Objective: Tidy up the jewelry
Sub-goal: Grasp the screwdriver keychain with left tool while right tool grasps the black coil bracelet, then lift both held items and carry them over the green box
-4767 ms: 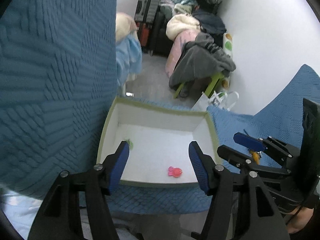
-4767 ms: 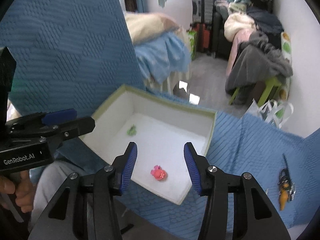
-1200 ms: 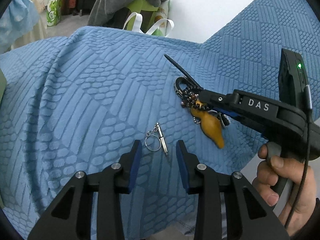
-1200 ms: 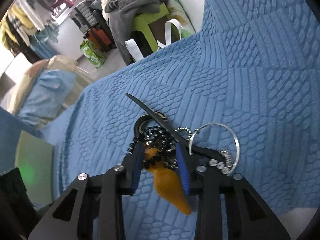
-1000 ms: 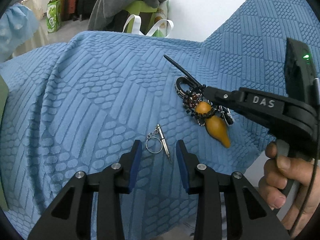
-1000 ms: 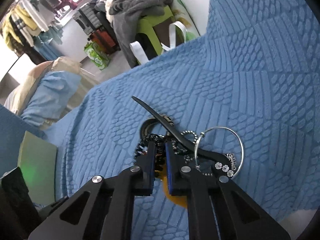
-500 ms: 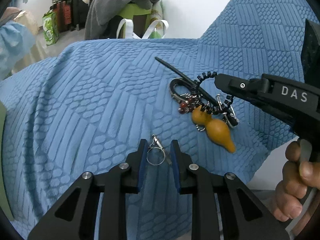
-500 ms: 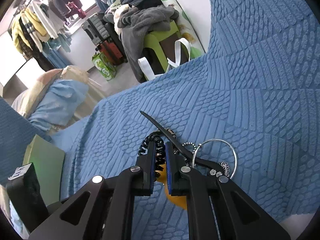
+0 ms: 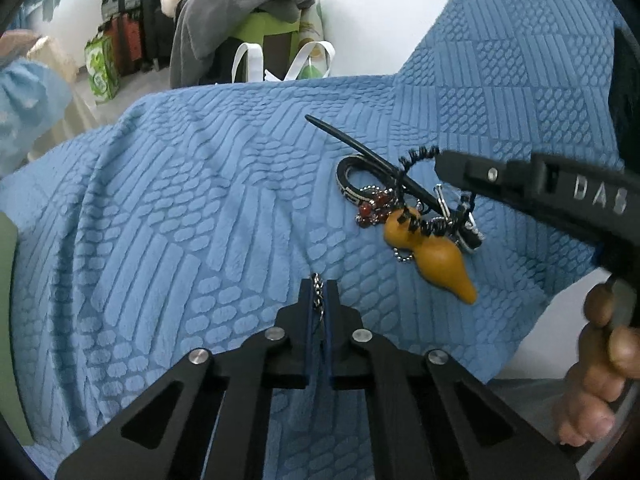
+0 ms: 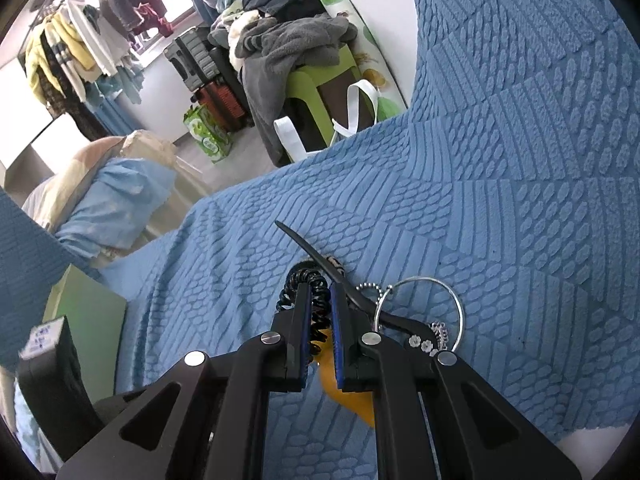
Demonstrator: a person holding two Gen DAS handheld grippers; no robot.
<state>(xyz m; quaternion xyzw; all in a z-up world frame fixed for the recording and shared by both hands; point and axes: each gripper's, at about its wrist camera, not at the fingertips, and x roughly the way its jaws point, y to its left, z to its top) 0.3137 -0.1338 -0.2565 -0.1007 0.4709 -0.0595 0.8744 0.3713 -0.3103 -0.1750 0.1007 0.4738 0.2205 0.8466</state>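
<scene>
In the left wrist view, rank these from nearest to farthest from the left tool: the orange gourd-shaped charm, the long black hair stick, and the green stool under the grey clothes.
1. Orange gourd-shaped charm: on the blue textured cover, up and right of the left tool.
2. Long black hair stick: beyond the charm, lying aslant.
3. Green stool: far off on the floor, by the white wall.

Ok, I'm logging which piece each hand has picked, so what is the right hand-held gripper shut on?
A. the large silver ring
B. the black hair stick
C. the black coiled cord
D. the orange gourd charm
C: in the right wrist view the right hand-held gripper has its blue pads shut on the black coiled cord, while the orange gourd charm, large silver ring and black hair stick lie outside the pads.
</scene>
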